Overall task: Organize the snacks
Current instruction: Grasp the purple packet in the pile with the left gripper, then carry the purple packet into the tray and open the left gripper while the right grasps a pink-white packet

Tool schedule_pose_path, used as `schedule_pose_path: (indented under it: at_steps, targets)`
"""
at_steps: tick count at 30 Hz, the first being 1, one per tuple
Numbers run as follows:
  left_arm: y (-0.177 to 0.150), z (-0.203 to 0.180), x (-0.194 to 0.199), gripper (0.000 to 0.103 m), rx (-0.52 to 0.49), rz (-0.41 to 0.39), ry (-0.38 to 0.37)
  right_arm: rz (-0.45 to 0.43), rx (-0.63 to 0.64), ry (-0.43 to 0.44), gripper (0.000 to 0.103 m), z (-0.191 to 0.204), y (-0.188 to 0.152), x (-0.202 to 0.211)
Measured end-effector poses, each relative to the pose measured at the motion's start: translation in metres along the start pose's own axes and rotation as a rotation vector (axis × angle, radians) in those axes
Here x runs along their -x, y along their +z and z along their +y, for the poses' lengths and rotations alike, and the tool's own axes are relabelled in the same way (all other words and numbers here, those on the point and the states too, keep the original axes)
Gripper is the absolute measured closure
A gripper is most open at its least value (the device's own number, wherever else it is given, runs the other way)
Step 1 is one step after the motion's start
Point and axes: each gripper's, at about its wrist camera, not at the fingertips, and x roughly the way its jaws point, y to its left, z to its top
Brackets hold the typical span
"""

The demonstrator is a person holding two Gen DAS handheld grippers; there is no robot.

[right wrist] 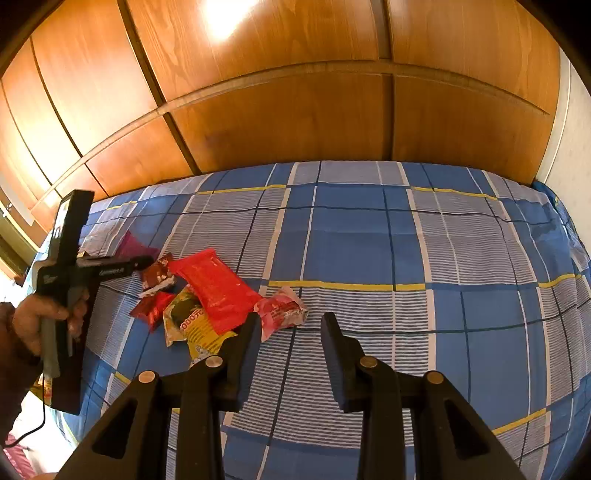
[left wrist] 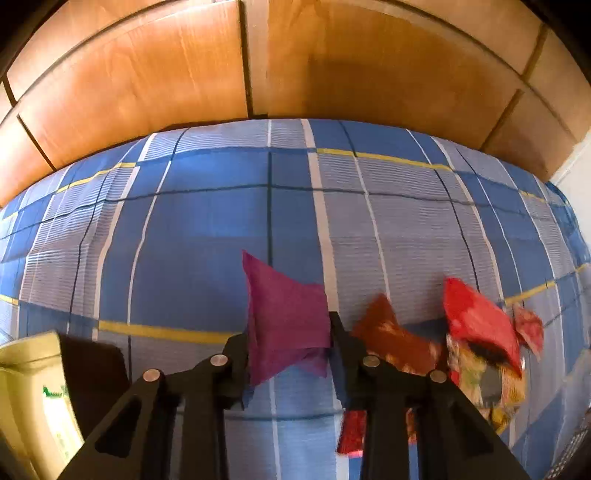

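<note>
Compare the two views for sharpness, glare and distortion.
Left wrist: motion-blurred, especially the red packets; the bedsheet bulges from fisheye distortion. Right wrist: sharp, with bright glare on the wardrobe at the top.

Warm indoor light, bright glare patch on the wooden wardrobe (right wrist: 221,18) above the bed, soft shadow on its panels in the left view, motion-blurred snack packets (left wrist: 476,332), fisheye bending, dark corners.

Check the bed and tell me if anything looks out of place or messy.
The snack packets lie in a loose overlapping heap on the blue checked bedsheet: the red packet rests askew across the yellow packet. The left gripper pinches the purple packet.
</note>
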Motion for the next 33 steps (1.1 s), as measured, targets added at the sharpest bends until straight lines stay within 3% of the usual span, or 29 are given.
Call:
schedule_pose_path:
  at_steps: [9, 17, 24, 28, 33]
  targets:
    - [-0.044, -0.006, 0.057, 0.071, 0.031, -0.098, -0.047, 0.019, -0.021, -0.02, 0.07, -0.006, -0.002, -0.006]
    - [-0.103, -0.043, 0.102, 0.07, -0.071, -0.166, -0.095, 0.067, -0.086, -0.001, 0.07, -0.016, -0.005, -0.017]
    - [-0.164, -0.08, 0.112, 0.07, -0.205, -0.157, -0.14, 0.101, -0.114, 0.094, 0.07, -0.012, -0.008, -0.025]
    - [-0.183, -0.09, 0.108, 0.07, -0.239, -0.146, -0.154, 0.174, -0.243, 0.186, 0.066, -0.015, -0.012, -0.045]
    - [-0.192, -0.09, 0.104, 0.07, -0.23, -0.137, -0.161, 0.183, -0.36, 0.192, 0.066, -0.022, -0.009, -0.061]
